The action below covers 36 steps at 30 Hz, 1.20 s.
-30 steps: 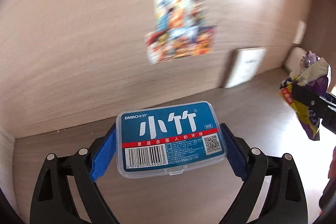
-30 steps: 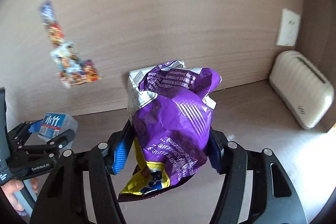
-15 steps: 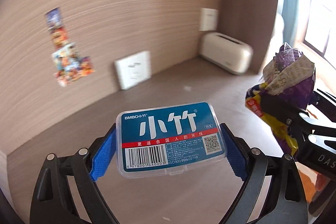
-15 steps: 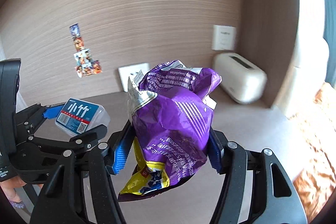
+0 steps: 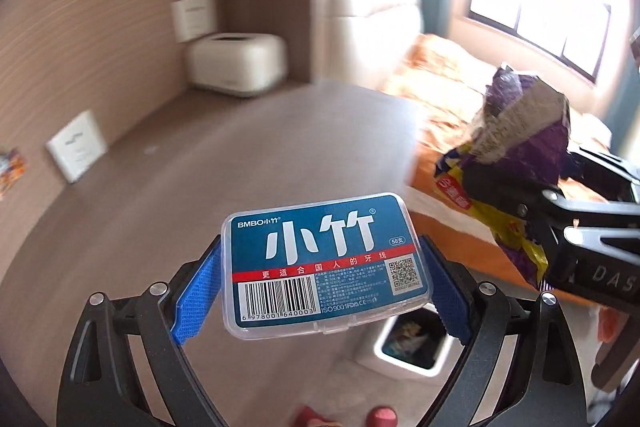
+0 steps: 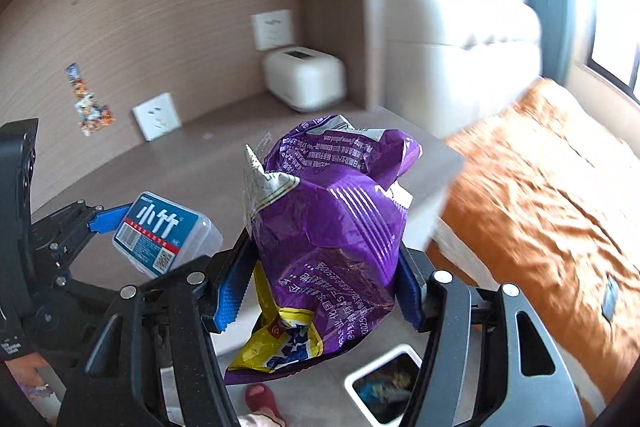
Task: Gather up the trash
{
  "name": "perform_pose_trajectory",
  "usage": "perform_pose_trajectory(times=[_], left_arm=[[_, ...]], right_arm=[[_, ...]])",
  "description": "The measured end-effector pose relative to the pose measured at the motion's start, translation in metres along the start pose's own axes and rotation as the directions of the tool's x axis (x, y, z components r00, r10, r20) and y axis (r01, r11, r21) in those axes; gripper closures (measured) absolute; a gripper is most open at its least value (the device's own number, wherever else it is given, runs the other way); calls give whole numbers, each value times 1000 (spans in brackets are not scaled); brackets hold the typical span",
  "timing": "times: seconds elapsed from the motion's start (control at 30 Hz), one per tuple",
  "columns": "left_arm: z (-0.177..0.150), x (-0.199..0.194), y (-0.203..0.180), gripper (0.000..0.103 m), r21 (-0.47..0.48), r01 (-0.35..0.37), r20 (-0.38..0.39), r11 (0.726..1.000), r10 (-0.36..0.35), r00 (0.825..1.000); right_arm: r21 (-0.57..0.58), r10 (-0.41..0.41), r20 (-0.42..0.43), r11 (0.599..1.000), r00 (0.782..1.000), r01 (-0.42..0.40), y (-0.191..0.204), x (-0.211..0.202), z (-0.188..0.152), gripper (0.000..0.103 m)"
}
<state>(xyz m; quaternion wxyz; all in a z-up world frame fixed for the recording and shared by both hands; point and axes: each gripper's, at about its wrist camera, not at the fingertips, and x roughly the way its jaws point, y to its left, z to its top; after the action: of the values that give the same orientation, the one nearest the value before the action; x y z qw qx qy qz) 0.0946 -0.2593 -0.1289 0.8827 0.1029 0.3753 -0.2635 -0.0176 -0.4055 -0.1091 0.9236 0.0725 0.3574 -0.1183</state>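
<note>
My left gripper is shut on a clear plastic floss box with a blue label, held flat in the air; it also shows in the right wrist view. My right gripper is shut on a crumpled purple and yellow snack bag, seen at the right of the left wrist view. A white trash bin with wrappers inside stands on the floor below both grippers, low in the right wrist view.
A brown desk top carries a white toaster-like box in the corner and a white socket plate against the wall. A bed with an orange cover lies at the right. A red slipper is on the floor.
Both grippers have swung to the right, away from the wall, keeping their loads. The bed, window and floor bin have come into view.
</note>
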Motion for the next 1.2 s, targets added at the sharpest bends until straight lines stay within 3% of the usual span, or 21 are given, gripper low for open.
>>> perform_pose_trajectory(times=[0.23,0.4,0.73,0.8,0.83,0.87,1.03,1.2], left_arm=[[-19,34,-73,14,141,149,-57,979,-142,988],[-50,79,-120,14,229,260,-131,938,-235,963],[-152,214,-167,13,273,426,-271,862,-356,894],[-171,238,-173,10,277,441,-277,853,-369,887],[-182,252,-175,4,275,453,-290,848,-376,880],[-191,264,-176,4,276,455,-298,847,-375,878],[-215,294,-173,4,292,435,-321,852,-341,884],[-204,280,-171,4,287,414,-317,864,-322,892]], right_arm=[[118,-103,-59,987,993,109,-62,-18,-44,39],[190,-142,-145,967,979,168,-101,-3,-90,39],[235,-155,-284,945,946,226,-153,104,-200,39],[231,-149,-311,946,939,227,-160,133,-226,35],[224,-139,-330,949,934,221,-162,147,-238,23],[214,-139,-346,951,928,222,-163,158,-248,4],[163,-159,-421,955,893,247,-168,191,-290,5],[177,-155,-415,953,896,247,-163,171,-285,5]])
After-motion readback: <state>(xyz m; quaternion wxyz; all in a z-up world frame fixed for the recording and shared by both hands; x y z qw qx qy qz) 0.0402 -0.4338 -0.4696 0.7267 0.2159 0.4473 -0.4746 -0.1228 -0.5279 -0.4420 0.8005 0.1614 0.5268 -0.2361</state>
